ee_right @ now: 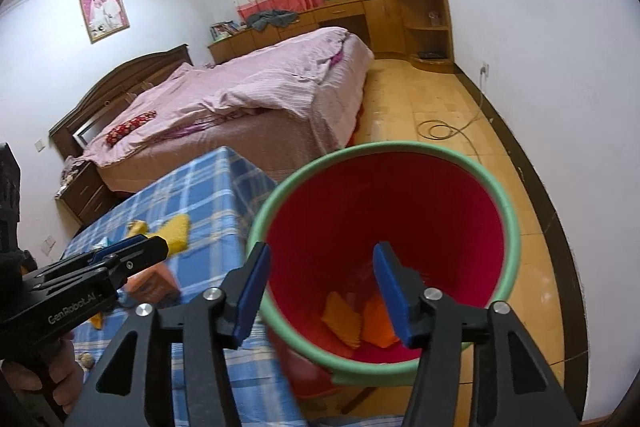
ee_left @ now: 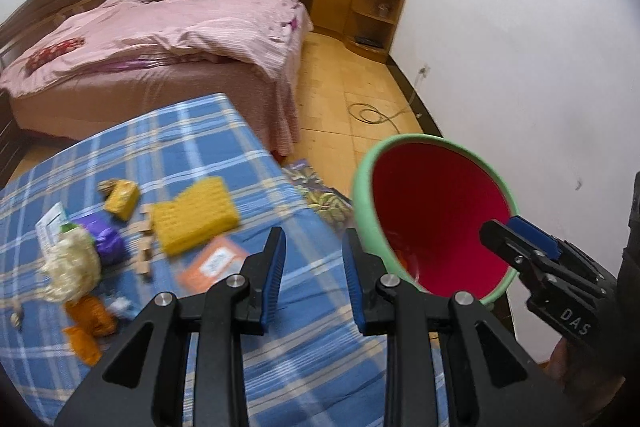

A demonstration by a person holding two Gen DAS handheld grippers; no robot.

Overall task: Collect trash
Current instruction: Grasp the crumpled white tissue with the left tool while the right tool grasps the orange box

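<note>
Left wrist view shows the left gripper [ee_left: 314, 275] hanging over the blue plaid cloth [ee_left: 192, 147] with its jaws parted a little and nothing between them. Beyond it the remaining litter lies spread on the cloth: a yellow perforated block [ee_left: 196, 217], a yellow crumpled packet [ee_left: 122, 198], a purple wrapper [ee_left: 108, 239], a pale shredded bundle [ee_left: 74, 267], an orange wrapper [ee_left: 86, 323], an orange card [ee_left: 214, 263] and some small wooden blocks [ee_left: 146, 247], blurred and hard to tell apart. Just off the cloth's edge stands the red bin [ee_left: 436, 223] with a green rim, and the right gripper [ee_left: 516, 233] reaches over its mouth from the right. In the right wrist view the right gripper [ee_right: 320, 291] is poised above the bin [ee_right: 508, 227], its jaws spread apart and empty; the pads press on nothing. At the bottom of the bin lie orange wrappers [ee_right: 348, 319], so at least a couple of pieces look already collected. Judging from this, the task is in its early part: a drop into the bin appears to be done, while most of the litter still waits on the cloth. The left gripper [ee_right: 132, 247], seen from the side here, points toward that pile, which seems the likely source of the next pick.
</note>
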